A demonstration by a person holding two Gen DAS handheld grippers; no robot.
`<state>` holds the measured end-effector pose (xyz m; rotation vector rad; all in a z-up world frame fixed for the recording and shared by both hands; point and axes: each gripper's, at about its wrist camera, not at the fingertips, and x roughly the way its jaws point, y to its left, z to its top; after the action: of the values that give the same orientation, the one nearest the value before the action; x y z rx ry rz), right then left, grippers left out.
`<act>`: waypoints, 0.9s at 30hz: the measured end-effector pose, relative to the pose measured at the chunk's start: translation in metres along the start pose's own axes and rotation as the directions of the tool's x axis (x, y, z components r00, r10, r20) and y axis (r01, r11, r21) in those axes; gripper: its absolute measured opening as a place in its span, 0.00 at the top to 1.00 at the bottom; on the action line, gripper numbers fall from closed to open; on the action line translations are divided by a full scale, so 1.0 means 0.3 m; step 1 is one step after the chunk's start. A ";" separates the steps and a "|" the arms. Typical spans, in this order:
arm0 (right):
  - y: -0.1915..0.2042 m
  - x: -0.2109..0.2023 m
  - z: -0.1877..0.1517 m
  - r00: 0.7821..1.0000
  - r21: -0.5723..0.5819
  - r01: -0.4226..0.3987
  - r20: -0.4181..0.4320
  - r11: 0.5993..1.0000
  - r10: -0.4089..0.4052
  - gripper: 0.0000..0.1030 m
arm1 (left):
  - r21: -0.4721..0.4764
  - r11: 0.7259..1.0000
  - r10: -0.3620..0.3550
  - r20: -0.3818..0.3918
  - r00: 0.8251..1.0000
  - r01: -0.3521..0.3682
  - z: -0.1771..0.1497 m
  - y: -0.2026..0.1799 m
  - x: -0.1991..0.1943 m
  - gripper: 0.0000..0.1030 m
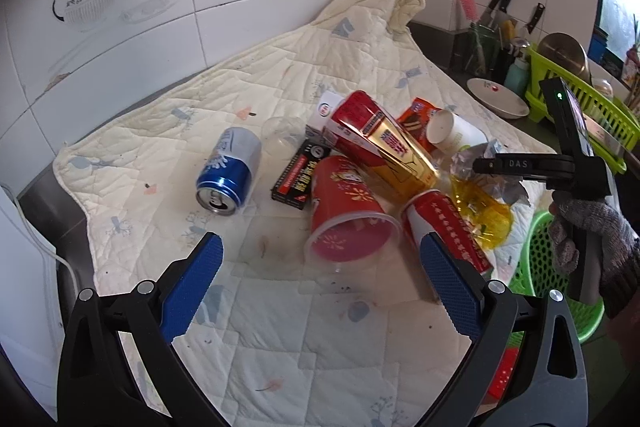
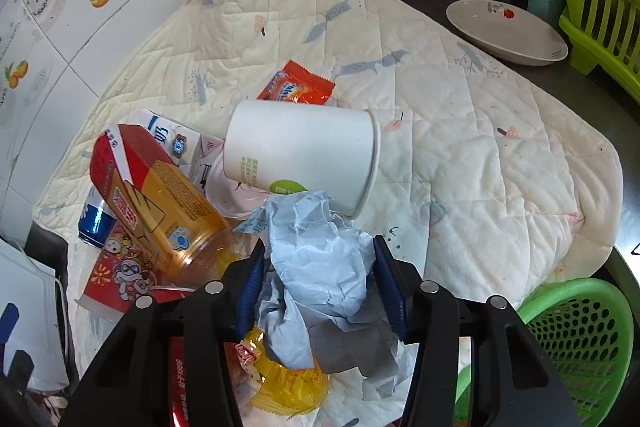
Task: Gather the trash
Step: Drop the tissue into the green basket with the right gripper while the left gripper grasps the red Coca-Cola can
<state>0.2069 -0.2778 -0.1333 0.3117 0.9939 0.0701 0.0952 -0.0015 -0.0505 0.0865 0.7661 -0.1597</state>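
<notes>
A pile of trash lies on a cream quilted cloth (image 1: 280,67): a blue can (image 1: 230,171), a black box (image 1: 298,173), a red plastic cup (image 1: 344,211) on its side, a red-and-gold carton (image 1: 384,147), a white paper cup (image 2: 304,151) and a yellow wrapper (image 2: 288,383). My right gripper (image 2: 319,245) is shut on a crumpled blue-grey paper (image 2: 324,267) in front of the white cup; the paper fills the gap between both blue pads. My left gripper (image 1: 320,241) hangs open above the cloth, just in front of the red cup's mouth, holding nothing.
A green mesh basket (image 2: 580,339) sits at the cloth's near right edge. A white bowl (image 2: 504,31), a green dish rack (image 2: 600,19) and a knife holder stand on the dark counter at the back right. A tiled wall runs along the left. A gloved hand (image 1: 592,239) holds the right device.
</notes>
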 end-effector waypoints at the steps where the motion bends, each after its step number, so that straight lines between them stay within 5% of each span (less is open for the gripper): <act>1: 0.002 -0.016 -0.003 1.000 -0.008 0.005 0.009 1.000 -0.004 0.54 | 0.002 1.000 -0.008 -0.001 1.000 0.008 -0.001 -0.008 0.000 0.06; 8: -0.005 -0.144 -0.036 0.998 -0.014 -0.012 0.069 1.000 0.013 0.54 | 0.007 0.994 -0.105 -0.047 0.993 0.105 -0.012 -0.085 0.021 0.09; 13: -0.025 -0.259 -0.086 0.993 -0.019 -0.012 0.115 1.000 0.014 0.54 | -0.032 0.979 -0.202 -0.130 0.971 0.199 -0.021 -0.152 0.082 0.19; 23: -0.118 -0.435 -0.209 0.987 0.024 0.017 0.162 1.000 -0.020 0.54 | -0.111 0.967 -0.250 -0.237 0.939 0.229 -0.019 -0.256 0.236 0.20; 27: -0.156 -0.491 -0.272 0.984 0.048 0.030 0.172 0.998 -0.038 0.54 | -0.128 0.974 -0.213 -0.261 0.941 0.185 -0.013 -0.273 0.300 0.20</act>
<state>0.0544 -0.3332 -0.0684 0.3359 0.8295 -0.0107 0.1420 -0.0919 -0.1175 -0.0687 1.0589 -0.3056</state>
